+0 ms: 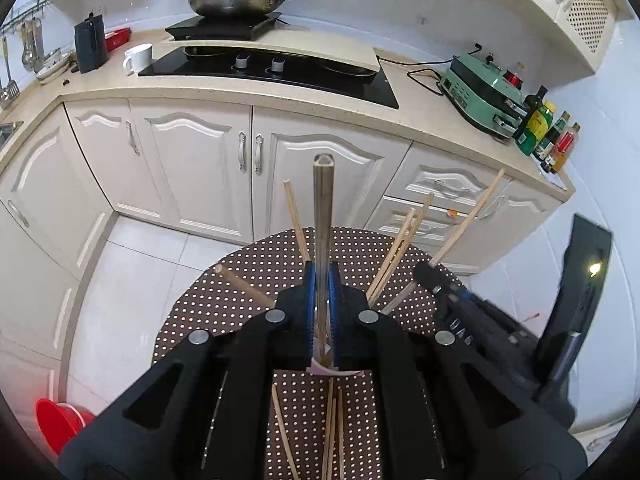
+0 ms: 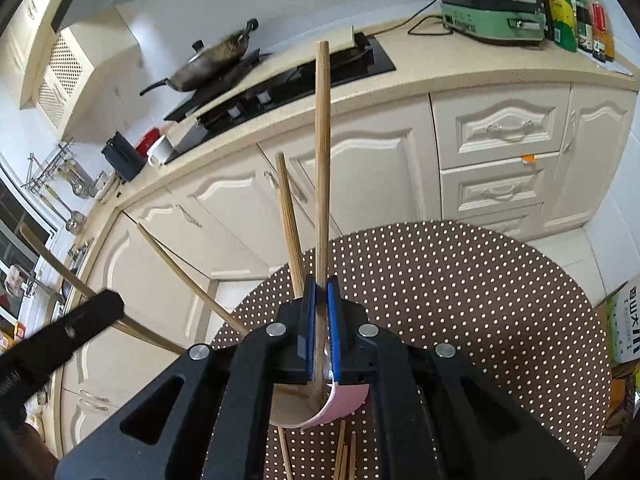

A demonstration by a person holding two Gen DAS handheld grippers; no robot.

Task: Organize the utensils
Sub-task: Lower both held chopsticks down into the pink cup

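The left gripper (image 1: 322,280) is clamped on a metal chopstick (image 1: 323,216) and the right gripper (image 2: 321,296) on a wooden chopstick (image 2: 322,160). Both sticks stand nearly upright, their lower ends in the pink cup (image 2: 340,404) directly beneath, on the dotted worktop (image 2: 460,300).

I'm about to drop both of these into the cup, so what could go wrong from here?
1. The left gripper and right gripper each pinch a stick over the same small cup; they could collide.
2. Chopsticks already leaning out of the cup may block the metal chopstick or wooden chopstick.
3. A sideways push might tip the cup.
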